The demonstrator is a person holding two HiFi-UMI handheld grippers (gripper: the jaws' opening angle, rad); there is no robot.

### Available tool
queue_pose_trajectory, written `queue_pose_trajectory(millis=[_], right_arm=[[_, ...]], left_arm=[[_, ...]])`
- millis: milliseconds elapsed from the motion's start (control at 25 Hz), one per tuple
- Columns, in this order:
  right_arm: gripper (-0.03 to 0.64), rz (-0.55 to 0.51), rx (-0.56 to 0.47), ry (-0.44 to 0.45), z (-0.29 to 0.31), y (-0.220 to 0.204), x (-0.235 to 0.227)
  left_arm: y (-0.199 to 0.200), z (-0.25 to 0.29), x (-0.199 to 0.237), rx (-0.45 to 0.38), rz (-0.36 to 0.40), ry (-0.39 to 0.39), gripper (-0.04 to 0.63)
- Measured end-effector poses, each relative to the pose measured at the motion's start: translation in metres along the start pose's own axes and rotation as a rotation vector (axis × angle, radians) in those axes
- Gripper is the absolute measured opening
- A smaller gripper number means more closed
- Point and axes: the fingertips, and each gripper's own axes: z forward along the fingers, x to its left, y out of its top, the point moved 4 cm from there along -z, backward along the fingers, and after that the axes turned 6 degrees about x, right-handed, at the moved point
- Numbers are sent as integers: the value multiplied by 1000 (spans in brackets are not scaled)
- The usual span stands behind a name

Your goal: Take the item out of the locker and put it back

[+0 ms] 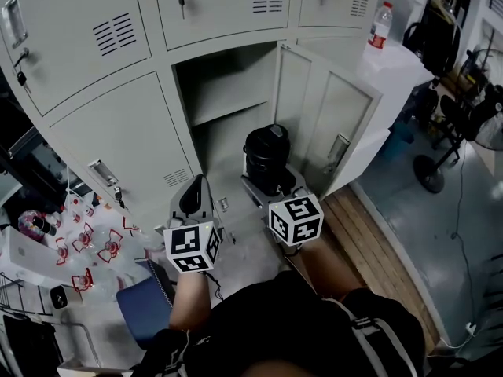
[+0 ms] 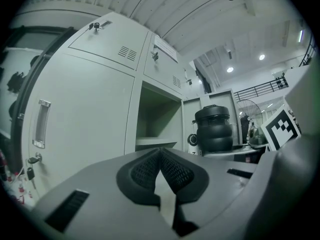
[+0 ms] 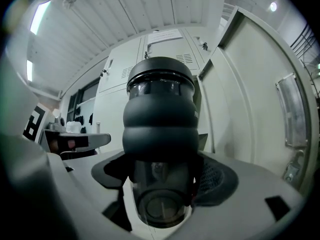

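A black ribbed container (image 1: 267, 157) with a clear lower part stands upright between the jaws of my right gripper (image 1: 273, 185), just in front of the open locker compartment (image 1: 228, 93). In the right gripper view the pads press on both sides of the container (image 3: 160, 129), so my right gripper (image 3: 162, 184) is shut on it. My left gripper (image 1: 193, 199) hangs to the left of it, in front of the closed locker door (image 1: 126, 144). Its pads (image 2: 150, 166) meet with nothing between them. The container (image 2: 214, 131) also shows at the right of the left gripper view.
The locker door (image 1: 330, 124) stands swung open to the right. A shelf (image 1: 224, 108) divides the open compartment. A water bottle (image 1: 380, 26) stands on a white surface at upper right. A fan (image 1: 436, 167) is on the floor at right, a blue seat (image 1: 145, 309) at lower left.
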Motion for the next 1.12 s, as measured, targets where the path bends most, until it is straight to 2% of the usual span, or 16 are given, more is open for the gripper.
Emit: queue_pose_trajectory(millis=[240, 520, 760, 1120], right_arm=[[397, 5, -33, 4, 0, 8, 0], [397, 74, -105, 64, 24, 47, -4], [397, 232, -131, 113, 67, 82, -15], [397, 557, -130, 229, 128, 111, -22]], left_arm=[[1, -3, -3, -5, 11, 0, 12], [3, -15, 5, -16, 11, 28, 12], [5, -26, 16, -22, 9, 65, 12], [7, -32, 41, -30, 4, 130, 12]])
